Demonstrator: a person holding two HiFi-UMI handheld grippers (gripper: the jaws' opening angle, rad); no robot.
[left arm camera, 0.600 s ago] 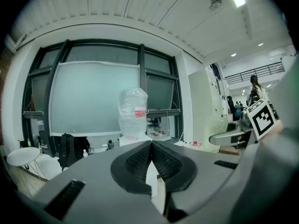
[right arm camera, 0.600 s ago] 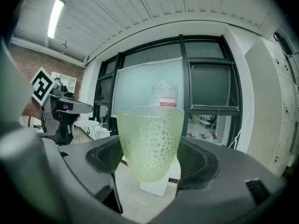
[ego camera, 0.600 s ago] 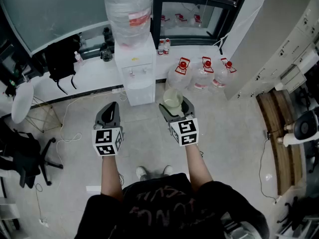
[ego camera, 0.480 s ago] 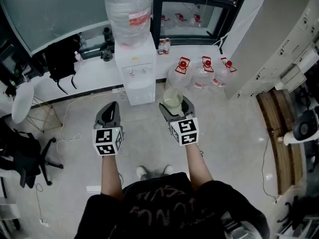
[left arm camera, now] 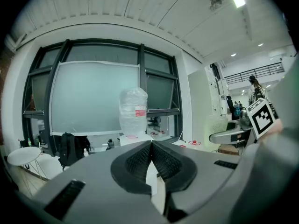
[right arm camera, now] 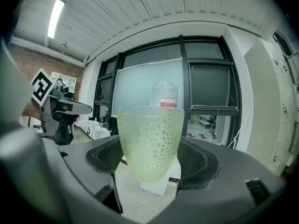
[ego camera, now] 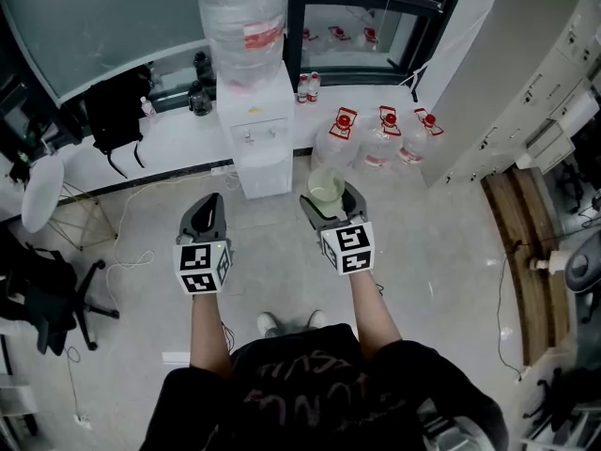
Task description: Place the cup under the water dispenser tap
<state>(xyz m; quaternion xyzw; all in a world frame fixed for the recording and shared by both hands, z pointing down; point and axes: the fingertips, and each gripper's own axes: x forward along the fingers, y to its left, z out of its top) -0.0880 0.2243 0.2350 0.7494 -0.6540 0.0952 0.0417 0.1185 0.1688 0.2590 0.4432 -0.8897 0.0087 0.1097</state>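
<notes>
A pale green dimpled cup [right arm camera: 150, 141] stands upright between the jaws of my right gripper [right arm camera: 152, 157], which is shut on it; in the head view the cup [ego camera: 326, 188] sits in the right gripper [ego camera: 331, 200], just right of the dispenser's base. The white water dispenser [ego camera: 254, 137] with a clear bottle [ego camera: 243, 22] on top stands ahead against the ledge, its two taps [ego camera: 261, 136] facing me. My left gripper [ego camera: 208, 212] is shut and holds nothing, its pads [left arm camera: 140, 160] meeting. The dispenser's bottle [left arm camera: 133, 110] shows straight ahead in the left gripper view.
Three water jugs [ego camera: 380, 139] with red caps stand on the floor right of the dispenser. A black backpack [ego camera: 118, 111] rests on the white ledge at left. A white round table [ego camera: 42, 191] and a black office chair [ego camera: 42, 285] are at far left. Cables [ego camera: 141, 216] trail across the floor.
</notes>
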